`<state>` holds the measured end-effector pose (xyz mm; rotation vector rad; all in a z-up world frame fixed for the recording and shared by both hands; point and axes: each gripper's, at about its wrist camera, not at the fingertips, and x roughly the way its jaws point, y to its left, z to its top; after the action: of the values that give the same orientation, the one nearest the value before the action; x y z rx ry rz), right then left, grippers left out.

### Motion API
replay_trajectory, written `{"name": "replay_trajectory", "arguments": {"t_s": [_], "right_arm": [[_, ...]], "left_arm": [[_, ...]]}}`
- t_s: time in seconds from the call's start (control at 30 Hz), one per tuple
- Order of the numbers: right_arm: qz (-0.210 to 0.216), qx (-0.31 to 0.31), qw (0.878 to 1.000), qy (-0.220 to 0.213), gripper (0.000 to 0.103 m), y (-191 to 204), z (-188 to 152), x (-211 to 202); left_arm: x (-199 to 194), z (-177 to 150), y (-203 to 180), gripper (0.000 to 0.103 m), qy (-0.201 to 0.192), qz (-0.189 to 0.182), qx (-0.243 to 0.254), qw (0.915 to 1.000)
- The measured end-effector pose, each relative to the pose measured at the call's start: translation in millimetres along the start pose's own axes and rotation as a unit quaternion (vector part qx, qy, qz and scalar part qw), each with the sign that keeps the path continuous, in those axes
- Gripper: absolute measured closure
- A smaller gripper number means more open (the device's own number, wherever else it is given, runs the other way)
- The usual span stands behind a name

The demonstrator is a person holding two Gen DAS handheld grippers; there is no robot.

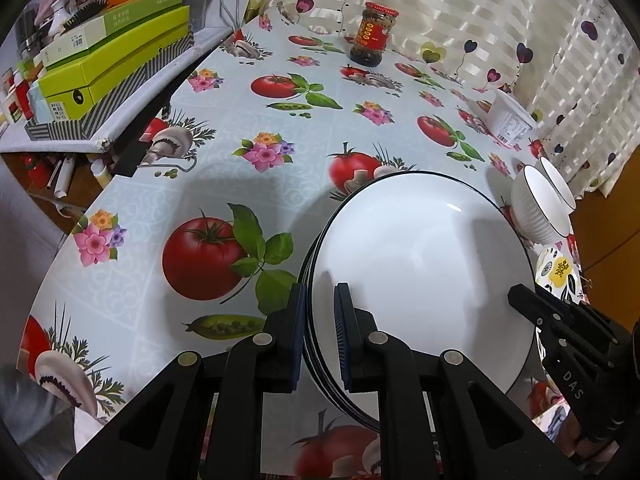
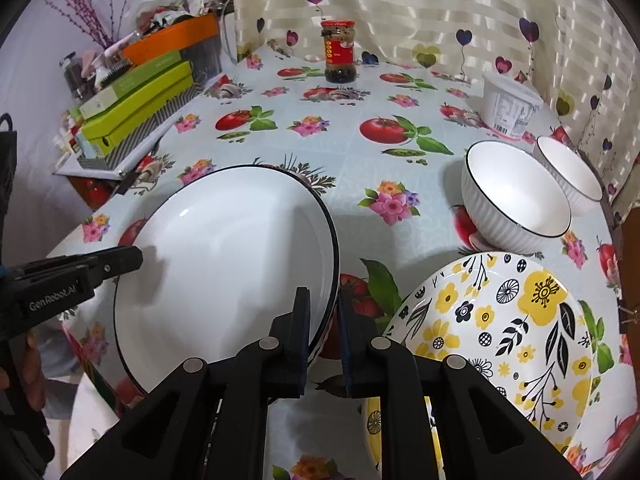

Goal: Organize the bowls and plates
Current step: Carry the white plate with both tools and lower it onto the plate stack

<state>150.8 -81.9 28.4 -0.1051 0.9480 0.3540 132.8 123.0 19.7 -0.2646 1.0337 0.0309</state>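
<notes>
A stack of white plates with black rims [image 1: 420,264] [image 2: 224,248] is held from both sides over the printed tablecloth [image 1: 240,128]. My left gripper [image 1: 320,320] is shut on the stack's left rim and shows in the right wrist view as a black tip [image 2: 132,258]. My right gripper [image 2: 324,308] is shut on the right rim; its tip [image 1: 524,300] reaches over the plate's edge. Two white ribbed bowls [image 2: 516,196] [image 2: 572,172] stand behind a yellow-flowered plate [image 2: 500,340] at the right.
A red-lidded jar [image 2: 339,50] and a white tub [image 2: 508,108] stand near the heart-print curtain at the back. Green boxes [image 2: 136,100] are piled on a shelf at the left. The table's edge runs close by on the right, past the bowls.
</notes>
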Motion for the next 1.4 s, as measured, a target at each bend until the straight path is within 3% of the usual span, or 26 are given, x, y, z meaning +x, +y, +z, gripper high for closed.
{"name": "replay_trajectory", "arguments": {"t_s": [0.17, 1.0, 1.4], "right_arm": [[-0.007, -0.009, 1.000, -0.004, 0.088, 3, -2, 1], [0.052, 0.044, 0.998, -0.007, 0.077, -9, -16, 4], [0.041, 0.028, 0.997, -0.054, 0.073, -5, -20, -31]], "left_arm": [[-1, 0, 1, 0.089, -0.003, -0.001, -0.004, 1.0000], [-23, -5, -3, 0.087, -0.043, -0.028, -0.002, 0.9987], [-35, -19, -24, 0.087, -0.064, -0.020, 0.027, 0.9974]]}}
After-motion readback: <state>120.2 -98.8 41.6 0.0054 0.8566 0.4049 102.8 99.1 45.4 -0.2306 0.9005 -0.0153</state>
